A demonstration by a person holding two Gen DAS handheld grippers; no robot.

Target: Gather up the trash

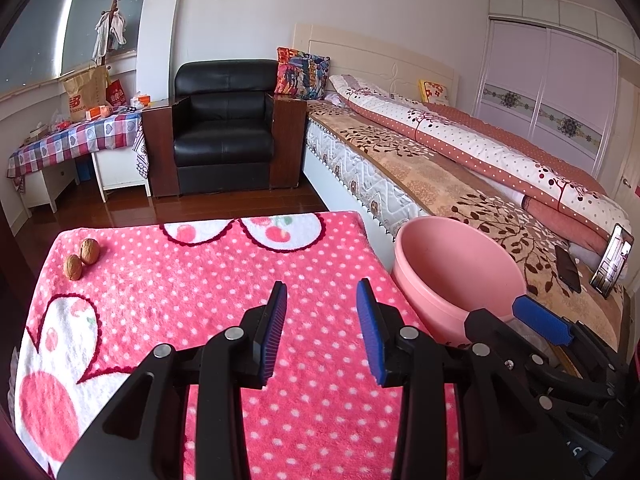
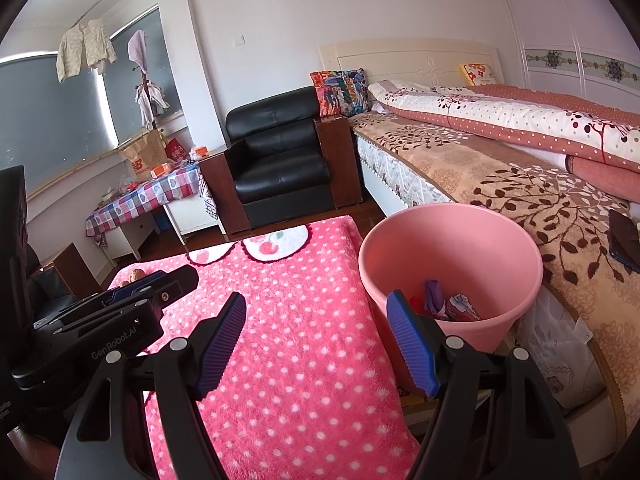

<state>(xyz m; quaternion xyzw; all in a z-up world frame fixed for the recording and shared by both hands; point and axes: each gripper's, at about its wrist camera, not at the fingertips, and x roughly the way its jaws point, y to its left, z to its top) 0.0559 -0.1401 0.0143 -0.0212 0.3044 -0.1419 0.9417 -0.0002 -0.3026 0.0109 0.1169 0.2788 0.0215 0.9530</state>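
Trash on the pink dotted blanket (image 1: 208, 280): two walnuts (image 1: 82, 258) at its far left corner, well apart from the pink bin (image 1: 448, 264) off its right edge. Left gripper (image 1: 322, 328) hangs wide and empty above the blanket. They're round, so a careless pinch could squirt one off the edge.

Right view: right gripper (image 2: 316, 340) gapes empty beside the bin, wrappers (image 2: 448, 304) inside. One finger sits near the rim, so a bump might tip it.
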